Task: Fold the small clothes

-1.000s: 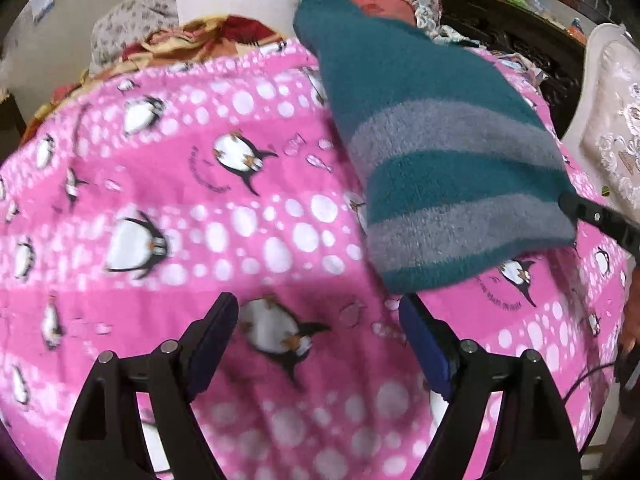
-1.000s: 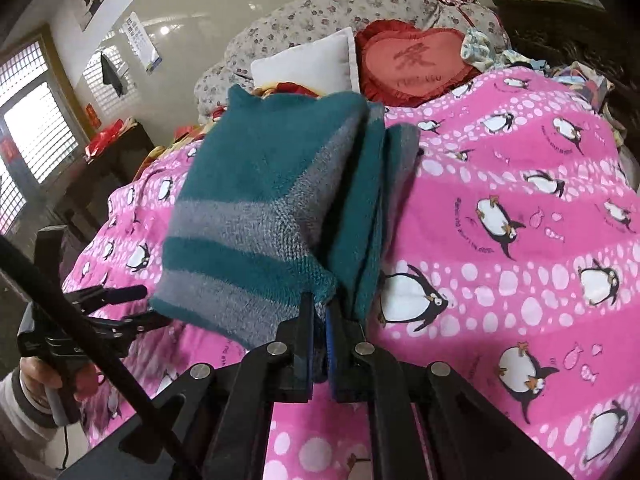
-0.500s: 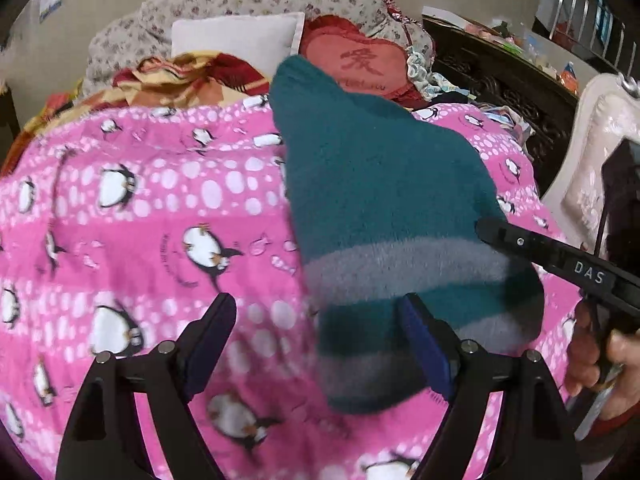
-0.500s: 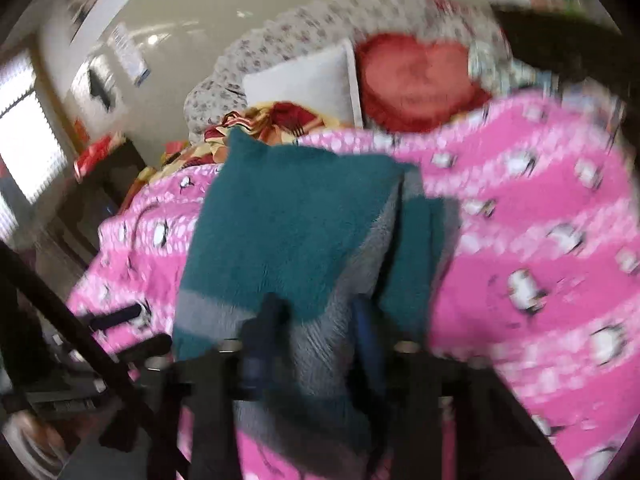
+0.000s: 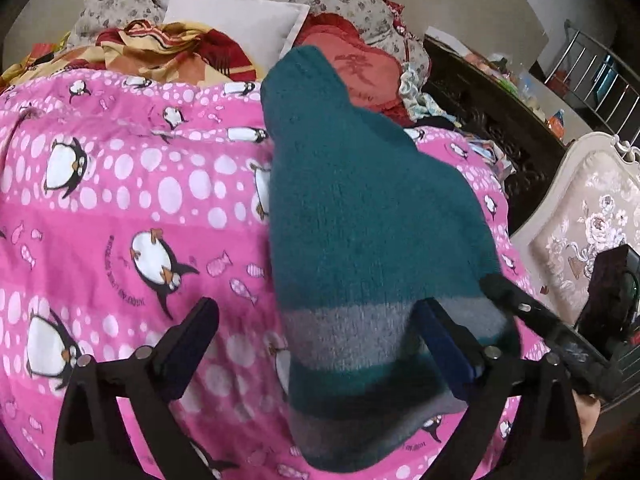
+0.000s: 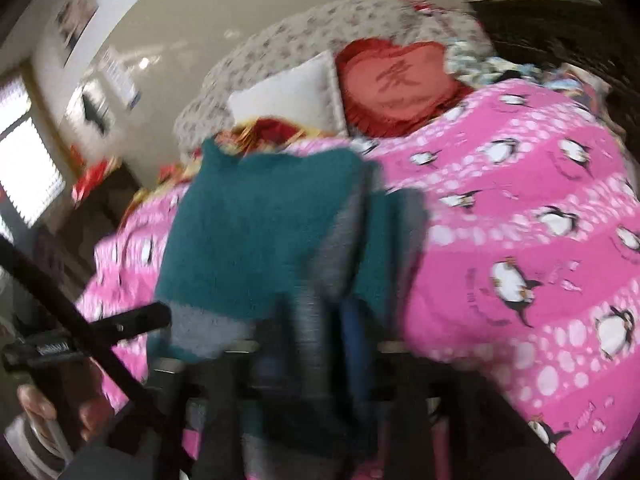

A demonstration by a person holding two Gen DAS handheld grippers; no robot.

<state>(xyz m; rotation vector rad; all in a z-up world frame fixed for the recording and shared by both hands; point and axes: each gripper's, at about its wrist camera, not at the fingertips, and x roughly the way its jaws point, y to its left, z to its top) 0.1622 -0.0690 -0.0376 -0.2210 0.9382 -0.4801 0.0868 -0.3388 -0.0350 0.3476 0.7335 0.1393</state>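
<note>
A teal knit garment with grey stripes lies lengthwise on the pink penguin blanket. My left gripper hovers over its striped near end, jaws opening wide. Its right finger is above the knit and its left finger is over the blanket, and neither pad presses on anything. One finger of my right gripper sits at the garment's right edge. The right wrist view is blurred. There my right gripper has its jaws opening, with the garment's grey folded hem loose between them.
A white pillow, a red heart cushion and bunched floral bedding lie at the far end of the bed. Dark carved wood furniture and a pale upholstered chair stand to the right. A person's hand holds the left gripper.
The right gripper, shut on the garment's hem a second ago, has parted its jaws. The left gripper swung over the garment's striped end and its jaws widened.
</note>
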